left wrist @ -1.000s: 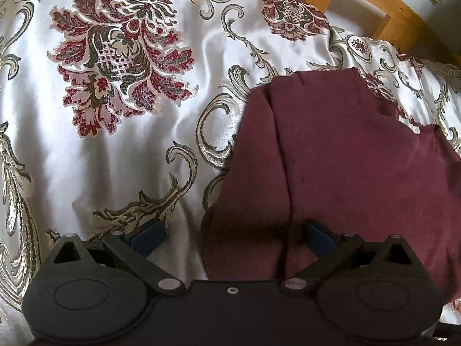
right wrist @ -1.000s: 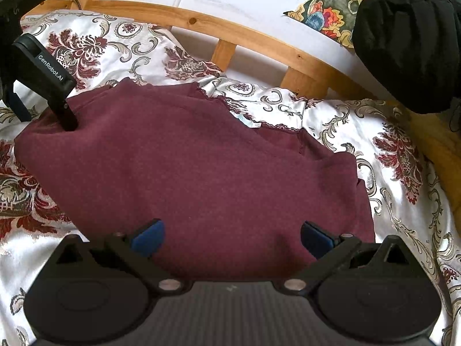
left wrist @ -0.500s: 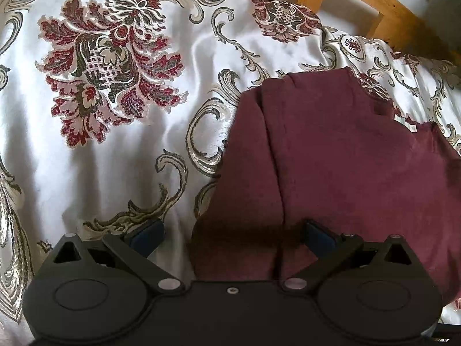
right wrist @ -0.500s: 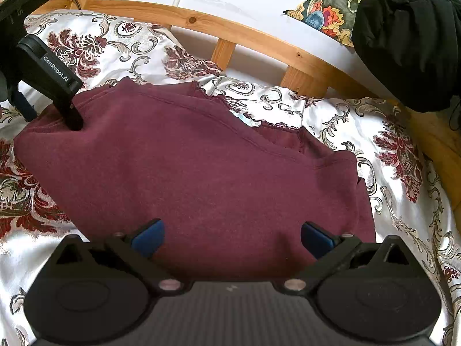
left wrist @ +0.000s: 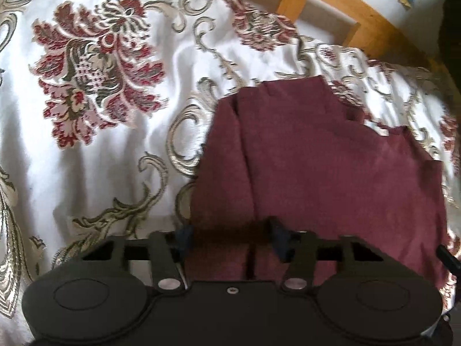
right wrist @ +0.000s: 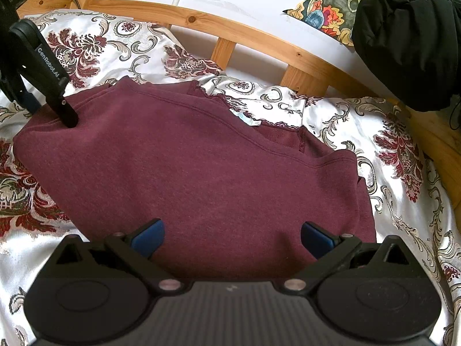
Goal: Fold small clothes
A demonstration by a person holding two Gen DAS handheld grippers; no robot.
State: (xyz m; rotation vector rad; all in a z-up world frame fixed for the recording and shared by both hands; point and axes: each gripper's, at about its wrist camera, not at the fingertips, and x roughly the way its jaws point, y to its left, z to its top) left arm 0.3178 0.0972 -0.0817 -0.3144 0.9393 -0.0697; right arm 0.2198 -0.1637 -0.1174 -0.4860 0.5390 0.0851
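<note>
A maroon sweatshirt (right wrist: 201, 158) lies folded on the bed, neckline towards the headboard. In the left wrist view the sweatshirt (left wrist: 317, 158) fills the right half. My left gripper (left wrist: 232, 239) straddles its left end; the jaws are closing with a fold of the cloth between them, and the pads do not clearly press on it. From the right wrist view the left gripper (right wrist: 49, 114) stands at the garment's far left corner. My right gripper (right wrist: 232, 236) is open, its blue pads (right wrist: 148, 235) wide apart over the garment's near edge.
A white satin bedspread (left wrist: 100, 158) with red floral patterns covers the bed. A curved wooden bed rail (right wrist: 259, 37) runs along the back. A bulky black garment (right wrist: 409, 34) hangs at the upper right, beside a colourful picture (right wrist: 325, 14) on the wall.
The left gripper's jaws have drawn much closer together around the sweatshirt's left end, and its view has tipped slightly. The right gripper and the sweatshirt's body have stayed put.
</note>
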